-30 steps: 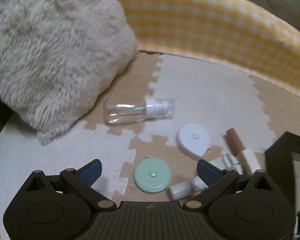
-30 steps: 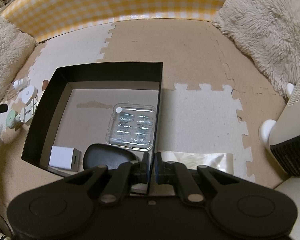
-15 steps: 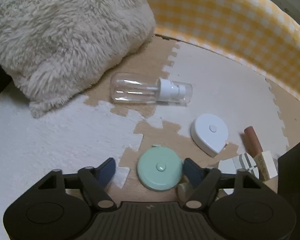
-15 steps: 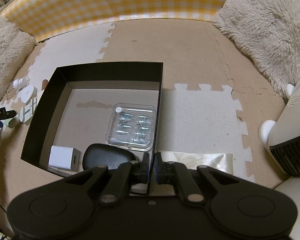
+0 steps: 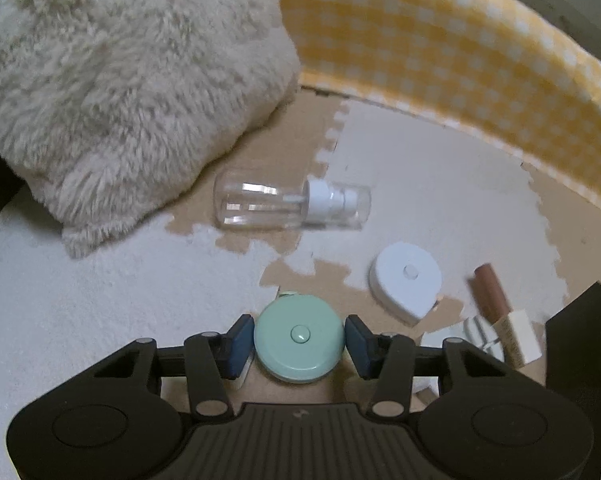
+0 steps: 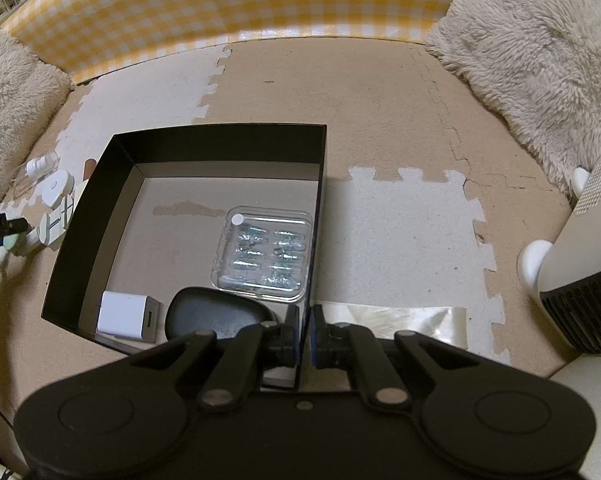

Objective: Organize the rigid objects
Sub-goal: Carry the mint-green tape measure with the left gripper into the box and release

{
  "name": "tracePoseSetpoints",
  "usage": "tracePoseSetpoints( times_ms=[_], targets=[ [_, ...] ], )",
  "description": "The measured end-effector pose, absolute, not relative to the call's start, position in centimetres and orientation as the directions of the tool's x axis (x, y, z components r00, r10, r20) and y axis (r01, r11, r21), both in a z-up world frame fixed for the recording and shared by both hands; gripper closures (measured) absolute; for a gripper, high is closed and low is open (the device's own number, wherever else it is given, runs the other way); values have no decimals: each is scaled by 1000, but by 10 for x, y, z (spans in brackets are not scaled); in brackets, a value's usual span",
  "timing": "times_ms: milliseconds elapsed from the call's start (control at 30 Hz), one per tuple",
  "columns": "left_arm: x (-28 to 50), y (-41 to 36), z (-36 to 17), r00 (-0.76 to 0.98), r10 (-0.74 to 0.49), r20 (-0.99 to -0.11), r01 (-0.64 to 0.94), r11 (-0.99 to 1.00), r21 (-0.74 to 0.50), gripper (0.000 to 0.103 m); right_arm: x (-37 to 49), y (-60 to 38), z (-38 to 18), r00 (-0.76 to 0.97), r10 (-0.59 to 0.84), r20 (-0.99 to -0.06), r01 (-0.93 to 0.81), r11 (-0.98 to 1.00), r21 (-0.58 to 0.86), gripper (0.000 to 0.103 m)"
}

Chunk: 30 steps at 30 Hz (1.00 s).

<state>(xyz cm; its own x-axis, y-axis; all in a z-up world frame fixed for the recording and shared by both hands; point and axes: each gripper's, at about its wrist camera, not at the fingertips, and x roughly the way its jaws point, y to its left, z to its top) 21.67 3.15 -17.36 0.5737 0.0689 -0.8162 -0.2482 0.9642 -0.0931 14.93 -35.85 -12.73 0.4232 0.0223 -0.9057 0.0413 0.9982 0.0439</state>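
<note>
Fingers [image 5: 238, 346] of the left gripper [image 5: 299, 340] were closing on the mint round case [image 5: 299, 338], pads at its rim, on the foam floor mat [image 5: 100, 300] with bare mat leftward. Right gripper [image 6: 306, 336] fingers pinched the black box [image 6: 220, 136] at its near wall, beside open mat.

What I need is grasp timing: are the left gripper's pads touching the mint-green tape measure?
Cannot tell. In the left wrist view the left gripper has jaws closing, pads flush beside the rim of the tape measure; no clear gap or press shows.
</note>
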Motion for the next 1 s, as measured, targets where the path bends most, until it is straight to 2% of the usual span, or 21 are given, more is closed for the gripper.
tracePoseSetpoints(
  times_ms=[200,500,767,1000],
  targets=[
    [213,12,-141,648,-24,-761,-167,971,-173,52,149,-359,-127,423,22,-906,41,998,43,98],
    [193,-60,-105,660,-282,-696,159,958,-238,52,150,-359,-128,422,21,-906,41,998,42,98],
    [169,-120,-107,596,-422,-684,400,894,-203,52,150,-359,-128,422,19,-906,40,998,39,97],
    [158,-149,-125,581,-409,-704,509,857,-78,52,150,-358,-128,422,19,-906,40,998,40,97]
  ],
)
